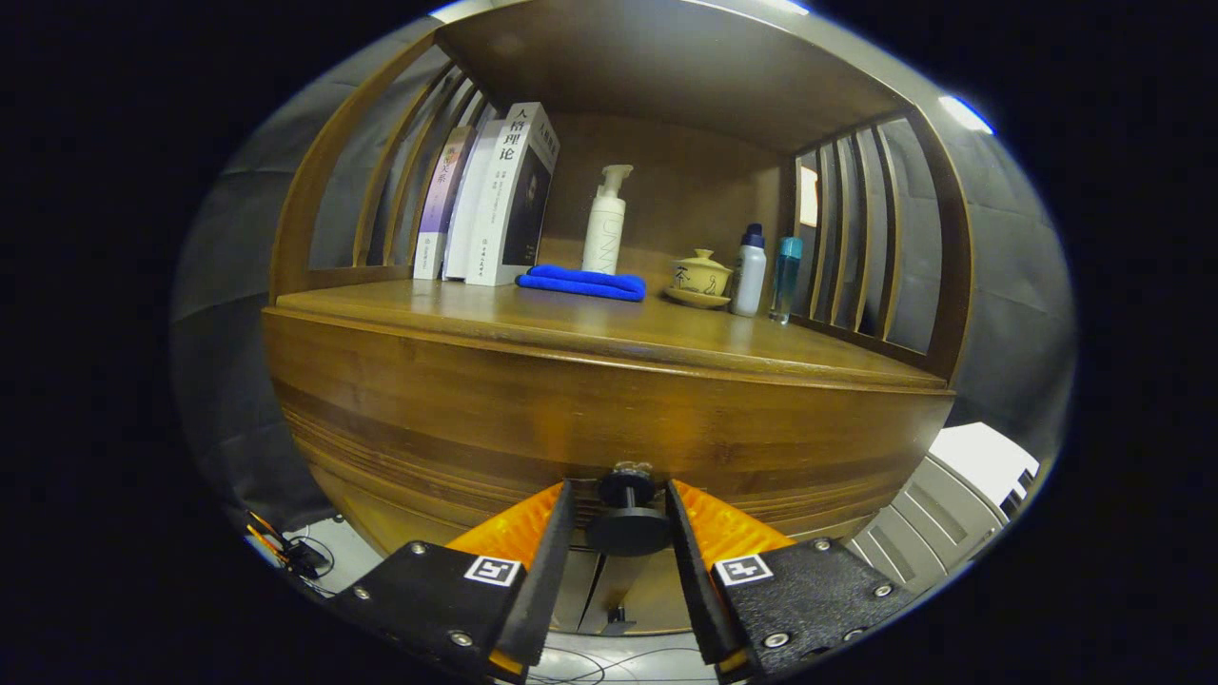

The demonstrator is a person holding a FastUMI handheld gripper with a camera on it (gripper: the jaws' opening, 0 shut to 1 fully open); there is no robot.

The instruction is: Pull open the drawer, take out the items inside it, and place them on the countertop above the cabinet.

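- Gripper sits at the drawer front, fingers parted a little, one on each side of the dark round drawer knob; whether the pads actually touch the knob, can't tell.
- Knob sits low and central on the wooden drawer front, which looks flush with the cabinet, i.e. closed.
- Countertop directly above the drawer, under a slatted wooden shelf frame.
- On the countertop, back left: three upright books leaning together.
- Folded blue cloth just beside the books, white pump bottle behind it.
- Further right: lidded yellow tea bowl on its saucer, then white bottle with dark cap, then slim teal bottle.
- Cables on the floor, lower left of the cabinet.
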